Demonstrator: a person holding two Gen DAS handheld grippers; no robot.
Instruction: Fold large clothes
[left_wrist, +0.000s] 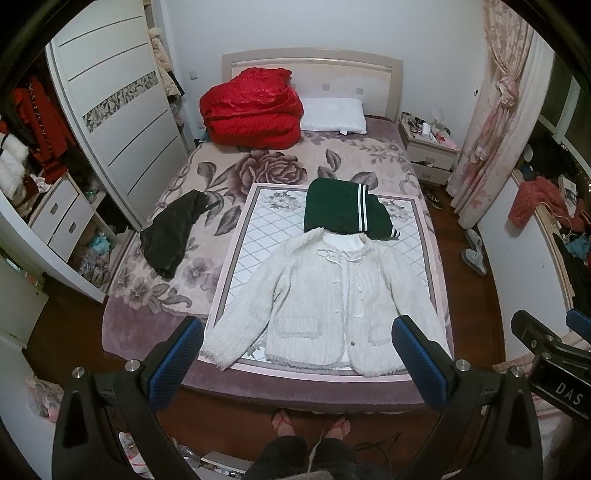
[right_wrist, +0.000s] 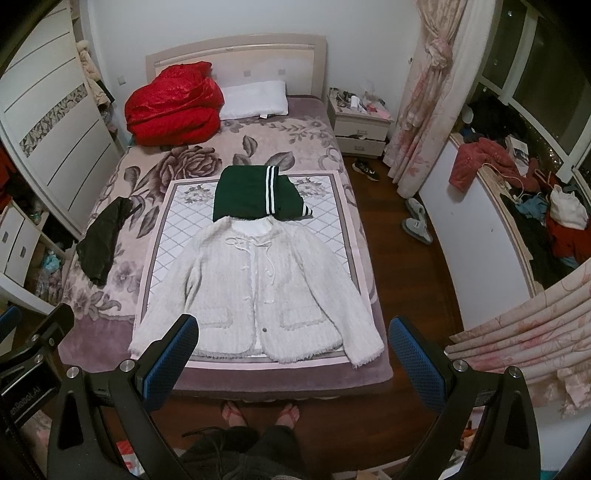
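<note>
A fluffy white jacket (left_wrist: 325, 295) (right_wrist: 258, 288) lies flat and face up on a quilted mat (left_wrist: 255, 236) (right_wrist: 173, 229) at the foot of the bed, sleeves spread outward. Just behind its collar sits a folded dark green garment (left_wrist: 343, 210) (right_wrist: 255, 195) with white stripes. A crumpled black garment (left_wrist: 173, 232) (right_wrist: 103, 236) lies left of the mat. My left gripper (left_wrist: 299, 354) hangs open above the bed's foot edge, holding nothing. My right gripper (right_wrist: 295, 354) is open too, also raised over the foot edge, and its body (left_wrist: 546, 347) shows at the right of the left wrist view.
A red quilt (left_wrist: 251, 107) and white pillow (left_wrist: 332, 114) lie at the headboard. A wardrobe (left_wrist: 110, 110) stands left, a nightstand (right_wrist: 360, 122) and curtain (right_wrist: 428, 92) right. Slippers (right_wrist: 417, 221) lie on the wood floor. The person's feet (right_wrist: 258, 413) stand at the bed's foot.
</note>
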